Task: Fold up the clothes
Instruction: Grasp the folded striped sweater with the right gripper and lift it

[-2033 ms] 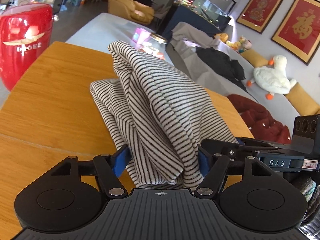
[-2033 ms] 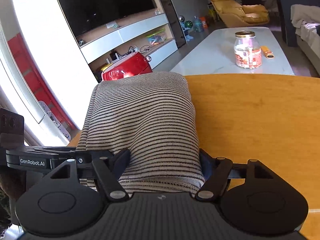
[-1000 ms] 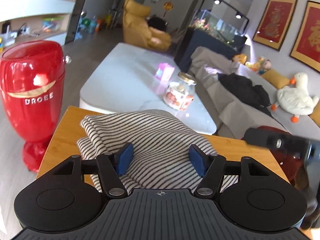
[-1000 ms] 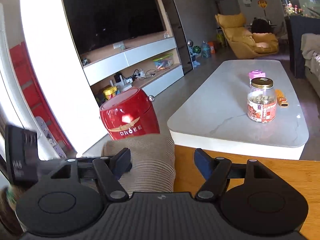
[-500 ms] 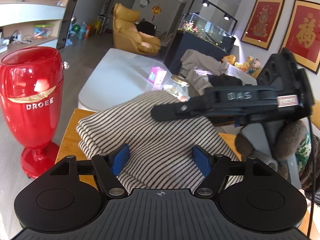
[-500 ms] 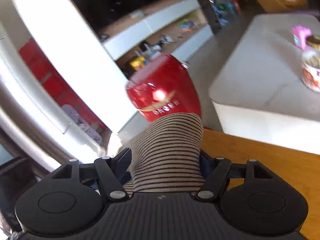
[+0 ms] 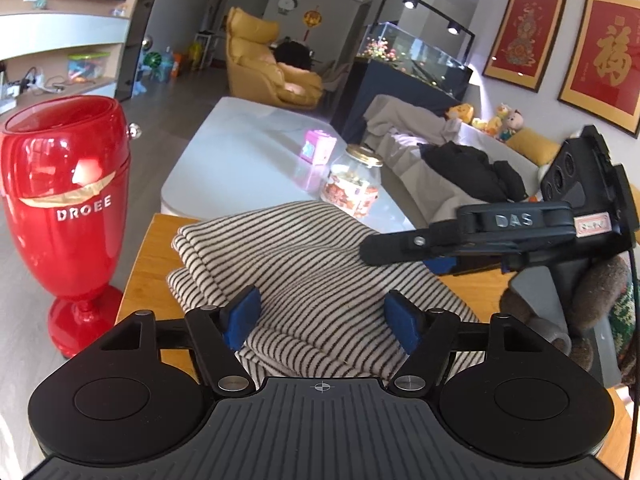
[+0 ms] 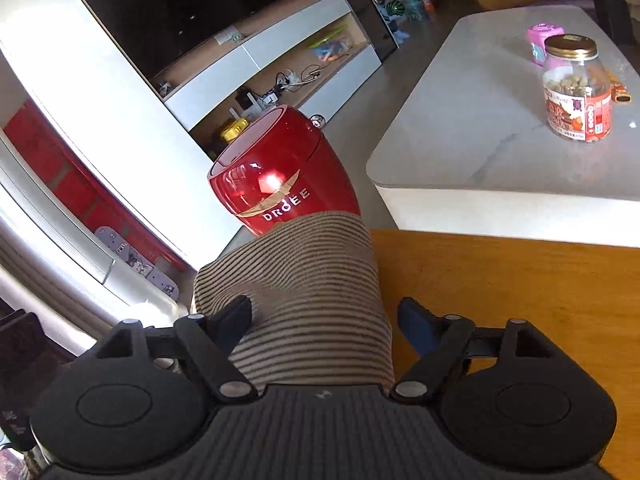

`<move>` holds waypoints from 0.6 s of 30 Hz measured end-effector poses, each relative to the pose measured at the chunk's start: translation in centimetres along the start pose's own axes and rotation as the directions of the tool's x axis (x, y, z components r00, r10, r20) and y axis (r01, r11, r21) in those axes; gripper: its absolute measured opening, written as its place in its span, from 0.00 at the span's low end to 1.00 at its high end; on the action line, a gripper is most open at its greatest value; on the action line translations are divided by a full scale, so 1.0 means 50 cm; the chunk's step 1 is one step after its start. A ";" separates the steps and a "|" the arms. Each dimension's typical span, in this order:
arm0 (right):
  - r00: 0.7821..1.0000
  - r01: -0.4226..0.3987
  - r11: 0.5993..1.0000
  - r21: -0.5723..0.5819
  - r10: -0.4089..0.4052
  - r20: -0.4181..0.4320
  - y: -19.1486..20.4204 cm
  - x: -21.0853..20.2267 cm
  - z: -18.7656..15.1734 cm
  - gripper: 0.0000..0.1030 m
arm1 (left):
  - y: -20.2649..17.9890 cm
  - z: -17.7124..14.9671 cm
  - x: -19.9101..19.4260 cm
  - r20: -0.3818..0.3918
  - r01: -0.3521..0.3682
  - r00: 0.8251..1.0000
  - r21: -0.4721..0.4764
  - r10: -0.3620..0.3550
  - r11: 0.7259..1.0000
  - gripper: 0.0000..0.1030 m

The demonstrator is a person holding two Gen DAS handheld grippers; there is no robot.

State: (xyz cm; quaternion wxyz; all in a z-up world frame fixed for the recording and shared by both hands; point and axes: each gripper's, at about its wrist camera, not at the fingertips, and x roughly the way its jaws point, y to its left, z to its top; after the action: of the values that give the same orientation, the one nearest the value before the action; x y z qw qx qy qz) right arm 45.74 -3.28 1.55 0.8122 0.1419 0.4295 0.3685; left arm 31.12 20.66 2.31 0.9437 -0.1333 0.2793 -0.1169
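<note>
The striped top (image 7: 320, 264) sits folded at the wooden table's (image 7: 150, 264) far-left corner, left gripper (image 7: 322, 318) closing around it, right gripper (image 8: 324, 320) opening, probably letting go, so press flat without dragging the stack.

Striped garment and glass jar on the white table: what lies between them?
In the left wrist view, only bare white tabletop separates the folded striped garment from the glass jar.

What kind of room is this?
Most likely a home living room: a yellow armchair, a sofa with stuffed toys, a fish tank, and a television over low shelves.
</note>
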 end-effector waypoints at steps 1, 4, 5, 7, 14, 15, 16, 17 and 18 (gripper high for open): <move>1.000 -0.010 1.000 0.023 0.011 -0.012 -0.009 -0.005 -0.016 0.83 | 0.000 0.000 0.000 0.000 -0.001 1.000 0.001 0.001 1.000 0.72; 0.997 -0.052 0.995 0.085 0.056 -0.050 -0.029 -0.022 -0.058 0.84 | 0.002 0.002 0.001 -0.001 0.005 1.000 0.000 -0.005 1.000 0.72; 0.996 -0.065 0.994 0.083 0.069 -0.052 -0.019 -0.029 -0.063 0.74 | 0.004 0.003 0.001 -0.004 0.007 1.000 -0.004 -0.007 1.000 0.72; 0.995 -0.090 0.994 0.057 0.092 -0.035 0.005 -0.049 -0.066 0.67 | 0.007 0.005 0.001 -0.008 0.004 1.000 -0.014 -0.004 1.000 0.73; 0.996 0.086 0.992 -0.097 -0.087 -0.001 0.015 -0.061 -0.081 0.80 | -0.010 0.010 0.000 -0.013 -0.056 0.998 -0.011 0.056 0.998 0.75; 0.994 0.107 0.990 -0.091 -0.105 0.025 0.014 -0.070 -0.087 0.87 | -0.025 0.009 -0.007 -0.009 -0.090 0.996 -0.004 0.090 0.996 0.75; 0.990 0.130 0.987 -0.095 -0.124 0.060 0.015 -0.087 -0.096 0.91 | -0.041 0.008 -0.016 -0.004 -0.124 0.992 0.000 0.124 0.992 0.80; 0.985 0.154 0.983 -0.100 -0.144 0.098 0.017 -0.106 -0.105 1.00 | -0.059 0.006 -0.033 0.005 -0.157 0.988 -0.009 0.157 0.988 0.87; 0.977 0.179 0.976 -0.124 -0.162 0.135 0.018 -0.128 -0.118 1.00 | -0.078 -0.003 -0.054 0.015 -0.190 0.981 -0.031 0.191 0.981 1.00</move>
State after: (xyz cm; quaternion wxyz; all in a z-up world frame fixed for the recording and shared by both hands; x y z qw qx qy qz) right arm 38.28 -7.77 2.34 0.8738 0.0718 0.3628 0.3158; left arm 28.28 17.76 4.77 0.9509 -0.1209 0.2841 -0.0207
